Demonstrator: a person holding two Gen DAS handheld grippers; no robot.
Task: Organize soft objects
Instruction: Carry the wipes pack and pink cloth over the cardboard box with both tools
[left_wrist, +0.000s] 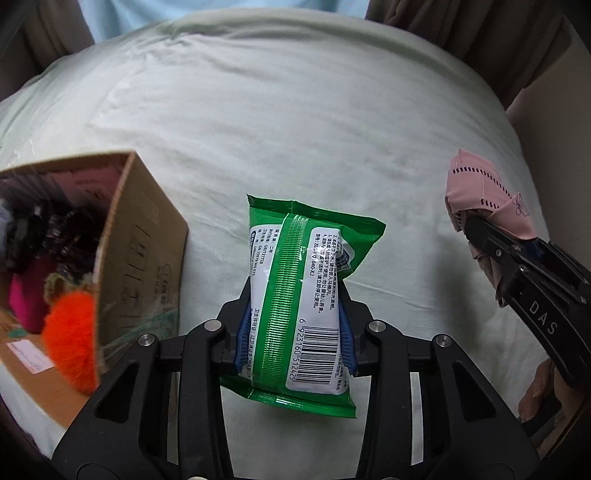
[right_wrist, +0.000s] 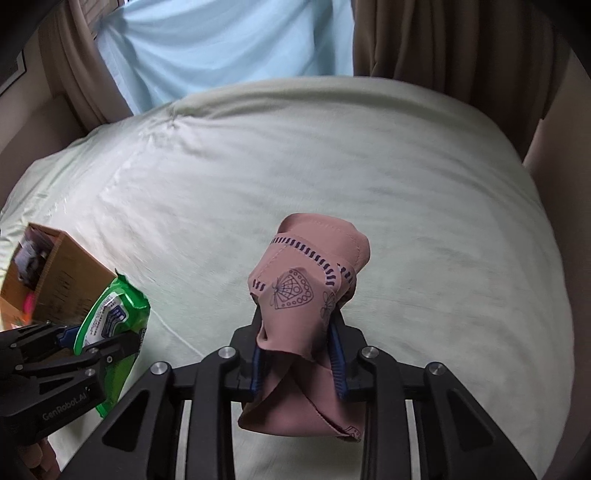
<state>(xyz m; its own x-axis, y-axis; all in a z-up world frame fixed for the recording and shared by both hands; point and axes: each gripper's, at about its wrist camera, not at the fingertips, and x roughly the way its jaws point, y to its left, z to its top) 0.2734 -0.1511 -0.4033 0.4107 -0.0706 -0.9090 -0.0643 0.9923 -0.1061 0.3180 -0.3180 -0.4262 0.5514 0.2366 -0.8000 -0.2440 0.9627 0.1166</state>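
— Wipes pack (left_wrist: 301, 295) sits clamped in your left gripper (left_wrist: 295, 328), off the bed (left_wrist: 295, 129); why?
— For the box (left_wrist: 140, 251) at nine o'clock. Your right gripper (right_wrist: 299, 354) pinches the pink cloth (right_wrist: 306, 288), lifted too.

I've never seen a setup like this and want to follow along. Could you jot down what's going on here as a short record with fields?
Place: bed with a pale sheet
Left claw: shut on a green wipes pack, held off the sheet
Right claw: shut on a bunched pink cloth
Box: open cardboard, left of the wipes pack, on the bed
In the box: orange fluffy item, dark and pink soft things
Loose items on the sheet: none visible
Backdrop: brown curtains, light blue fabric
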